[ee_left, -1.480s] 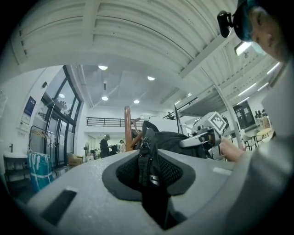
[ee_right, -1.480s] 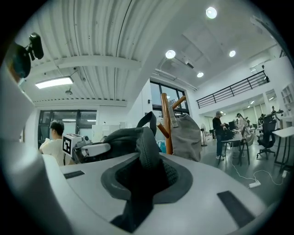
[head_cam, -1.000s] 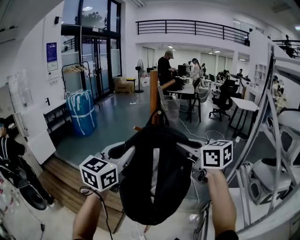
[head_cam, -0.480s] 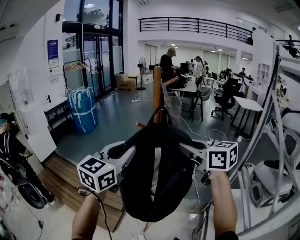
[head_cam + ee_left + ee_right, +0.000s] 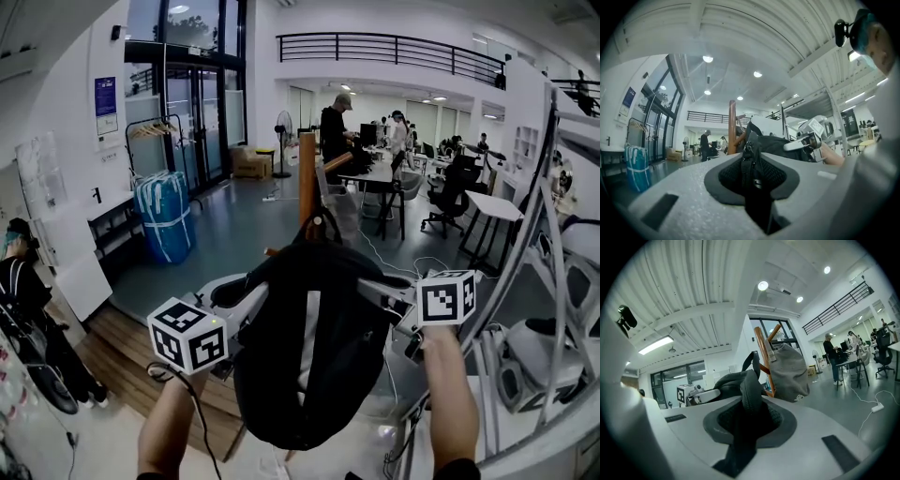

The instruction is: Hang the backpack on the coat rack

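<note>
A black backpack (image 5: pixel 309 361) hangs in the air between my two grippers, just in front of the wooden coat rack (image 5: pixel 307 178). My left gripper (image 5: pixel 248 302) is shut on one shoulder strap (image 5: pixel 751 171), which runs out between its jaws. My right gripper (image 5: pixel 375 286) is shut on the other padded strap (image 5: pixel 749 397). The backpack's top loop (image 5: pixel 319 225) stands up against the rack's pole. In the right gripper view the rack (image 5: pixel 763 355) rises behind the pack. The lower part of the rack is hidden by the backpack.
A grey bag (image 5: pixel 790 373) hangs on the rack's far side. A blue wrapped bundle (image 5: pixel 164 216) stands at the left by glass doors. Desks, chairs and people (image 5: pixel 333 136) fill the back of the room. A white metal frame (image 5: pixel 525 244) stands close on the right.
The right gripper has rolled slightly. The backpack stays held at nearly the same place in front of the rack, and both grips are unchanged.
</note>
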Demonstrator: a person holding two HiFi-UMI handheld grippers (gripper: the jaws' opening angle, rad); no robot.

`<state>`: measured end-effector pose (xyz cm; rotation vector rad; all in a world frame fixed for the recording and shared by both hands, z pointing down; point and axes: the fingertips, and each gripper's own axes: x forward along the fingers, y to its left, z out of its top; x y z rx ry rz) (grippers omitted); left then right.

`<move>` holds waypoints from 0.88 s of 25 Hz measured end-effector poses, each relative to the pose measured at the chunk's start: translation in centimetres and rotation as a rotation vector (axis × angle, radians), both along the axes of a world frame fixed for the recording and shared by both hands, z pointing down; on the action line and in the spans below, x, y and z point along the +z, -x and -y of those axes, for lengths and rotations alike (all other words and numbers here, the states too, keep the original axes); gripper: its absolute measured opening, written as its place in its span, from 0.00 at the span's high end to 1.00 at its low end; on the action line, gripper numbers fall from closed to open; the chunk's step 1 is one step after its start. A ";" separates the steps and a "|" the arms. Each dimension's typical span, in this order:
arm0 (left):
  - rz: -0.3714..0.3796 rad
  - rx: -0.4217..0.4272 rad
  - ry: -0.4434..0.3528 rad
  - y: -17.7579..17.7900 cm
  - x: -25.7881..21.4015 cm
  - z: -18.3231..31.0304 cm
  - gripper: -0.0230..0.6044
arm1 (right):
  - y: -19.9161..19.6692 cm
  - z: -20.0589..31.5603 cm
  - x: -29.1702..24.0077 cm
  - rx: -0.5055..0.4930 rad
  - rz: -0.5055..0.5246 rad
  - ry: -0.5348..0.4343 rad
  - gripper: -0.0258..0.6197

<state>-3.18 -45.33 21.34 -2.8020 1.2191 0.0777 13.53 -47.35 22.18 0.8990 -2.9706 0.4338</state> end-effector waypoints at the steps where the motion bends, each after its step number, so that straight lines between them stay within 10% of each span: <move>1: 0.000 -0.001 0.006 0.0 0.0 0.0 0.83 | 0.0 0.1 0.1 -0.004 0.000 0.008 0.87; 22: -0.007 -0.008 0.077 1.0 2.8 2.2 0.83 | 0.9 2.0 3.0 -0.027 0.020 0.088 0.87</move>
